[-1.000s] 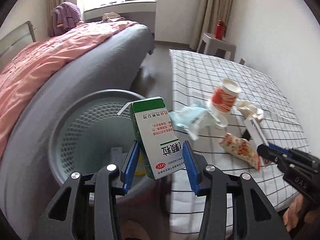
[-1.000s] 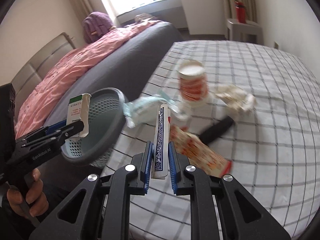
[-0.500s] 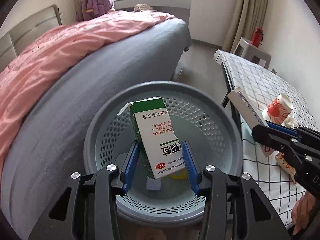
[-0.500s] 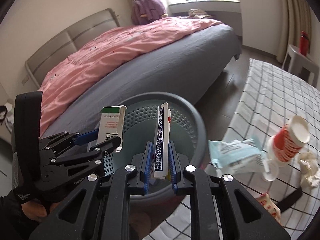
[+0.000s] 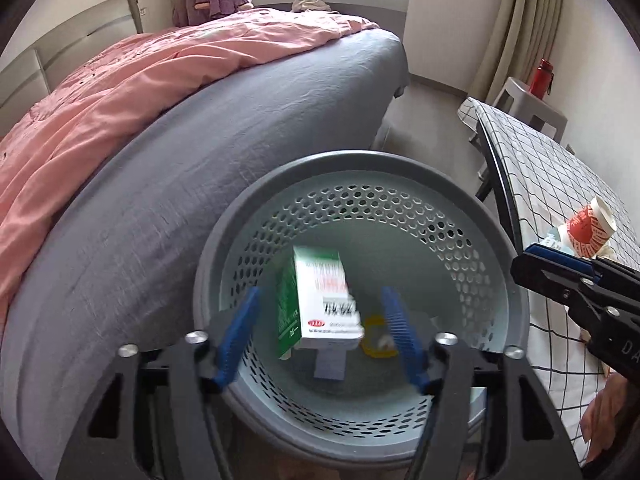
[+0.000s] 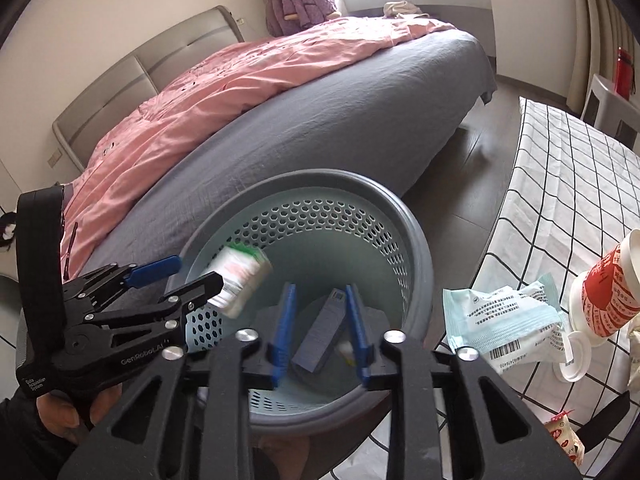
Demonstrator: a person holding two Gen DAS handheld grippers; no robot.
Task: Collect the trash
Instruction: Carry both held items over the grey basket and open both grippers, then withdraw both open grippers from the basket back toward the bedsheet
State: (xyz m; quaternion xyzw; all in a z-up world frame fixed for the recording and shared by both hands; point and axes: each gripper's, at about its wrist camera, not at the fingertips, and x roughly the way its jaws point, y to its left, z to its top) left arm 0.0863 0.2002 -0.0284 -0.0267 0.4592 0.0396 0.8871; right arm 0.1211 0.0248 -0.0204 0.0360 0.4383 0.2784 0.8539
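Both grippers swung off the table to above the bin since a second ago, and their jaws have just been opening. Left gripper [image 5: 326, 334] stands wide, pads clear; green-and-white box [image 5: 320, 304] is blurred, falling between them into the bin [image 5: 224, 240]. Right gripper [image 6: 320, 330] is narrowly parted, with the blue card box [image 6: 322, 330] loose between its pads, also dropping, I judge. Two items nearly binned. Left on the checked table [image 6: 560, 184], at 3 o'clock: tissue pack [image 6: 504, 322], red paper cup [image 6: 608, 296], snack wrapper [image 6: 564, 436] at 4. Bin floor items are blurred; the wrapper is cut off at the frame edge.
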